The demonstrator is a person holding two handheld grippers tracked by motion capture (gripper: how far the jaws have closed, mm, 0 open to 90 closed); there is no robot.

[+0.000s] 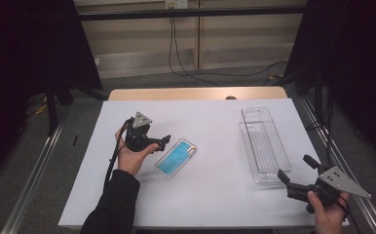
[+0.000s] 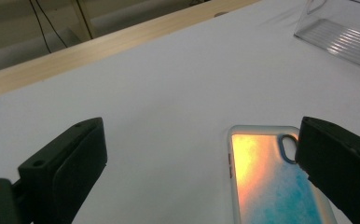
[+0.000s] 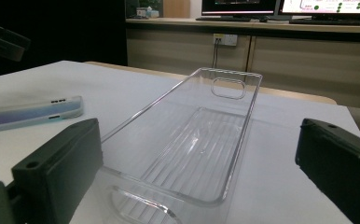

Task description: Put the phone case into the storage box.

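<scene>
- Phone case [image 1: 176,157] is lying flat on the white table [image 1: 200,195], left of centre; blue-tinted back facing up, long axis running diagonally, camera-cutout end pointing toward the far right, other end toward the near left
- Left hand-held gripper [image 1: 164,141] is sitting just left of the case, jaws spread wide and closing on nothing; in the left gripper view the case's [image 2: 271,182] camera end is lying between the jaws, hard by the right one, whether touching I cannot tell
- Clear plastic tray [image 1: 264,144] is standing on the right half of the table, empty, long axis running near-to-far, well apart from the case, handle cutouts at both short ends
- Right hand-held gripper [image 1: 295,168] is hovering at the tray's near right corner, jaws wide apart and holding nothing; in the right gripper view the tray's [image 3: 243,135] near end is sitting between them
- Open white surface is showing between case and tray, and along the near edge
- Tray's right wall is running close to the table's right edge; wooden strip [image 1: 196,92] is showing along the far edge
</scene>
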